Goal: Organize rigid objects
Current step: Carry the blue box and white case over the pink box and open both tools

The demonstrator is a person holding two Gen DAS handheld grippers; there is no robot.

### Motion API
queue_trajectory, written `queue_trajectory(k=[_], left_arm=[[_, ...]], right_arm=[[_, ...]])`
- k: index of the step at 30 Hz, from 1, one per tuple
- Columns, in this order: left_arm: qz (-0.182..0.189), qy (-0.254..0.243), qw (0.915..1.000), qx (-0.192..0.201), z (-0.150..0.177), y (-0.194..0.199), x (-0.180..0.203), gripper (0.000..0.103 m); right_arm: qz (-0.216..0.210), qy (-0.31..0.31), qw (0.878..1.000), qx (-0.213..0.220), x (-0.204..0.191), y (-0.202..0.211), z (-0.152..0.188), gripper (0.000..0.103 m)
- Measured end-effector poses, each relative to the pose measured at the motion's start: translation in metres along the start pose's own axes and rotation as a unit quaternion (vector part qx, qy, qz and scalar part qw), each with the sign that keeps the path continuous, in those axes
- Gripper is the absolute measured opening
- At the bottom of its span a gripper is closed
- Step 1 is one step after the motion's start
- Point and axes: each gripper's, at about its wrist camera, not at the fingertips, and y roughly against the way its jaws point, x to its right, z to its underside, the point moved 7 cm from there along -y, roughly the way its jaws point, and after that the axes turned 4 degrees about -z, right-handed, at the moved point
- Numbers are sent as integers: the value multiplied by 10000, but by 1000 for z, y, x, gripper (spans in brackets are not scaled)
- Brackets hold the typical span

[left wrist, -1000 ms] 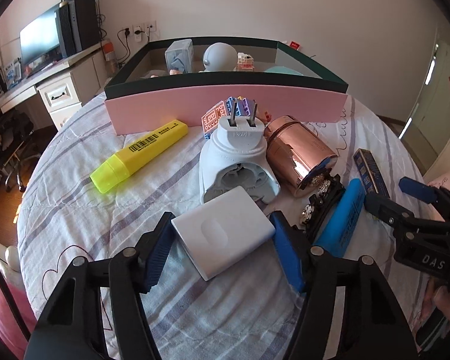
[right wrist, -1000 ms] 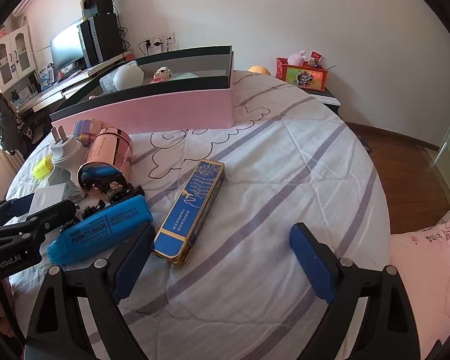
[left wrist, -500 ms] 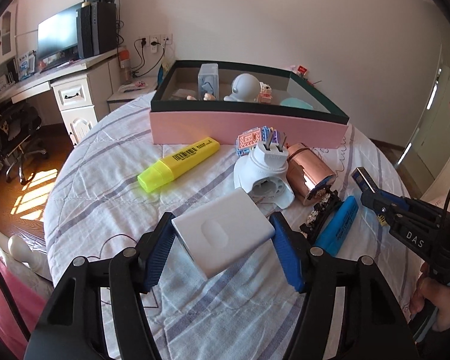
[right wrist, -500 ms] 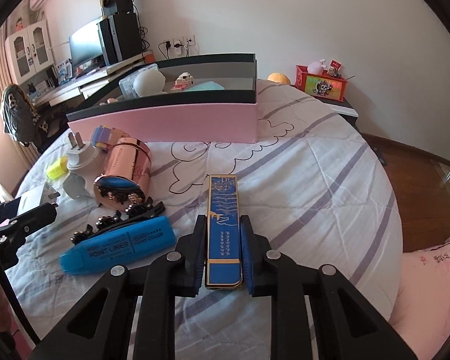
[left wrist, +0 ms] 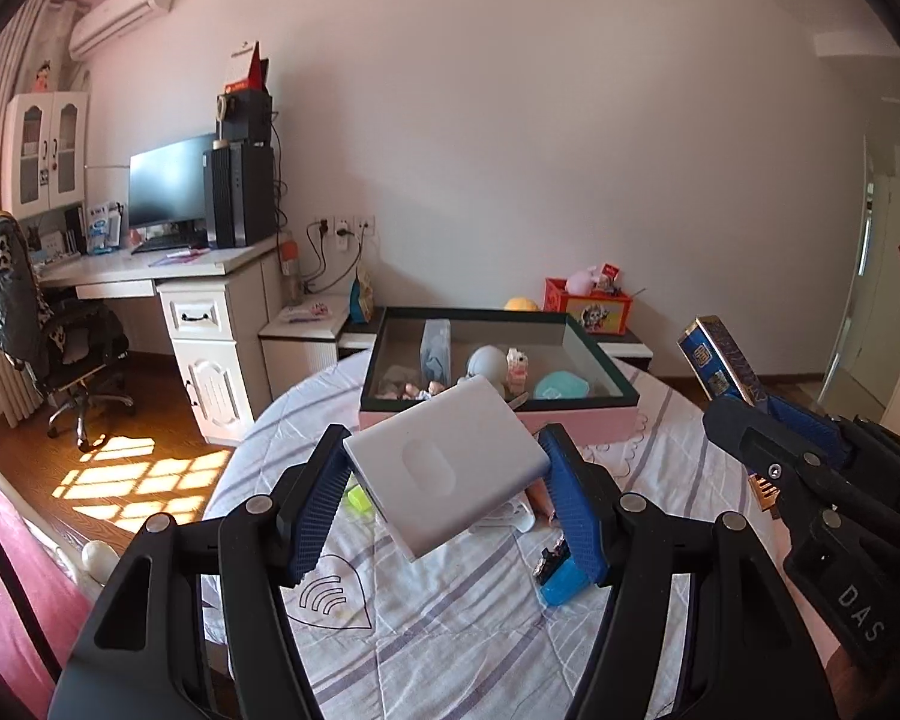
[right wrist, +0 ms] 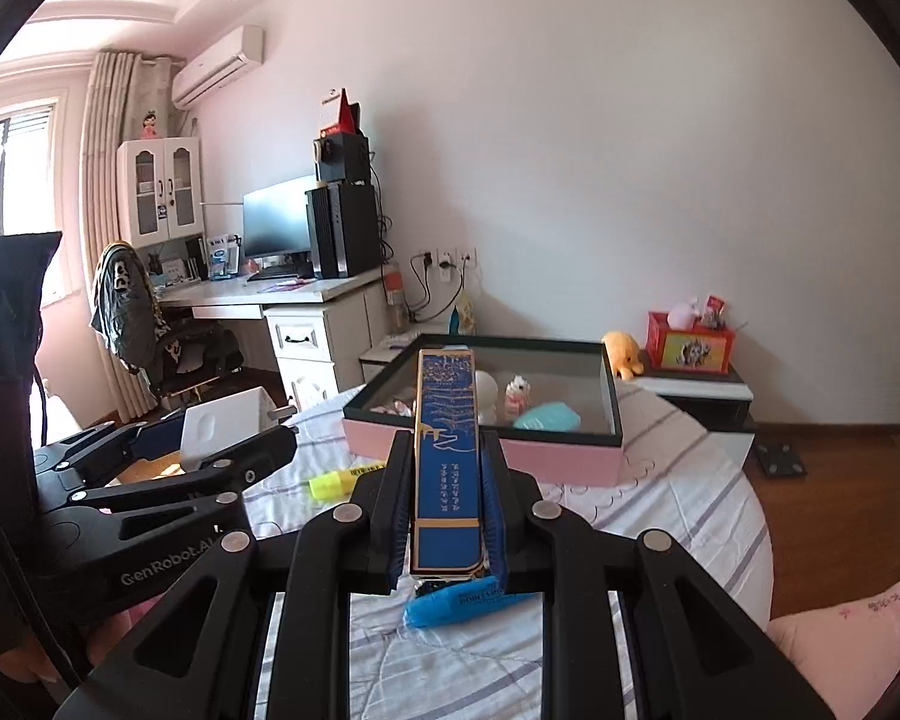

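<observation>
- Left wrist view: the left tongs (left wrist: 444, 483) clamp a smooth white power bank (left wrist: 447, 471), a flat slab with rounded corners, above the striped cloth tabletop (left wrist: 450, 630), before the pink tray (left wrist: 498, 378).
- Right wrist view: the right tongs (right wrist: 444, 507) clamp a long blue box (right wrist: 447, 456) with gold print, raised above a blue marker (right wrist: 456, 603).

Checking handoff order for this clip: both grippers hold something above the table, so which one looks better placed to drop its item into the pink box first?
Right, probably. The right gripper has the blue box pointing straight at the pink box, overlapping its rim in the right wrist view. The left gripper, gripping the white power bank, looks slightly farther back.
</observation>
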Motion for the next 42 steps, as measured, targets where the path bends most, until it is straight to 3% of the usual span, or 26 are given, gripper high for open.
queue_trajectory(k=[5, 13, 23, 32, 42], left_arm=[[-201, -2, 9991, 368, -16, 31, -6, 65], [-190, -104, 9978, 633, -28, 59, -3, 65], [-96, -299, 9979, 573, -35, 41, 10, 65], [-68, -521, 9984, 194, -53, -52, 26, 65], [-118, -599, 9928, -1031, -51, -230, 14, 65]], right_arm=[[49, 146, 9997, 202, -14, 17, -13, 21], [95, 291, 9988, 388, -25, 34, -25, 21], [102, 273, 9991, 311, -18, 23, -24, 21], [132, 118, 9998, -23, 24, -49, -32, 21], [170, -207, 9948, -984, 98, -189, -19, 21]])
